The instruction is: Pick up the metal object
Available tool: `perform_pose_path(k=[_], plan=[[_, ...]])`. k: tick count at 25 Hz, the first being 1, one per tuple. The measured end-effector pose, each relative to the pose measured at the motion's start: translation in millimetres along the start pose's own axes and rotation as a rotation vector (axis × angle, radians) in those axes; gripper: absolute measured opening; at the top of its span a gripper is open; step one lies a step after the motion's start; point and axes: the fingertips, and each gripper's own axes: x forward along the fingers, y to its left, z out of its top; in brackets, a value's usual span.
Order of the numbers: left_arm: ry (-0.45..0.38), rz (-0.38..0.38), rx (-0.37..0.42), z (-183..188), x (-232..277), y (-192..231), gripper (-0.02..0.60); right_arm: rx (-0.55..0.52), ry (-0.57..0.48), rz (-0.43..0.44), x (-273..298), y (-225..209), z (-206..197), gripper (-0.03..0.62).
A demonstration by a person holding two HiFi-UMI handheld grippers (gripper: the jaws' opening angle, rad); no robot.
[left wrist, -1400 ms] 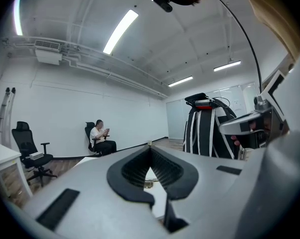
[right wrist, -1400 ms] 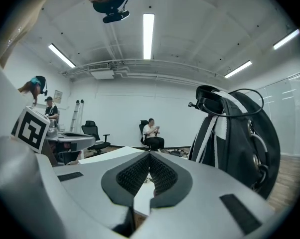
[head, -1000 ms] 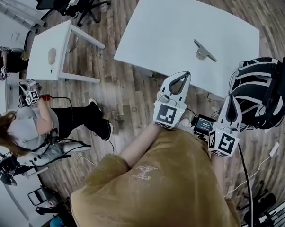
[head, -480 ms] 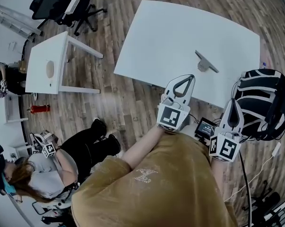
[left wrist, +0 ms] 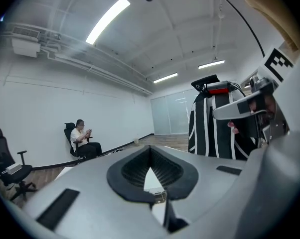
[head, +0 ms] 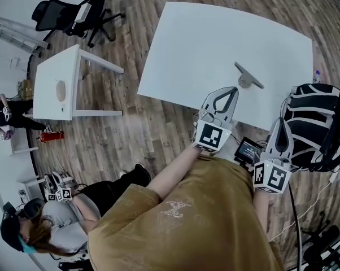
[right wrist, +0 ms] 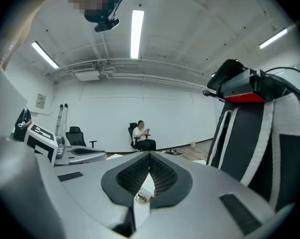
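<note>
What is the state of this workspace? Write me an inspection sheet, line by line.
Surface: large white table, bare apart from one item.
Job's things: grey metal object with a flat bar, lying near the table's near edge, untouched.
Clutter: nothing seen on the table.
Grippers: left gripper shut, empty, at the table's near edge, short of the metal object; right gripper shut, empty, off the table.
Cables: black cable and white cable at right.
Surroundings: wooden floor, small white side table, black office chair, black-and-white striped object, person seated on the floor.
</note>
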Motion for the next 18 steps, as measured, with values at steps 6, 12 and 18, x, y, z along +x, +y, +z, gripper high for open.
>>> perform_pose_path(k=[6, 12, 18], plan=[[0.047, -0.015, 0.025, -15.1, 21.5, 10.1, 0.006, 0.012, 0.007, 0.012, 24.1, 0.8, -1.4, 0.008], [0.090, -0.051, 0.123, -31.9, 46.2, 9.1, 0.006, 0.025, 0.003, 0.015, 48.3, -2.8, -0.7, 0.008], [0.156, -0.102, 0.331, -59.7, 73.0, 3.7, 0.006, 0.041, 0.023, -0.002, 60.4, -15.4, -5.9, 0.008]])
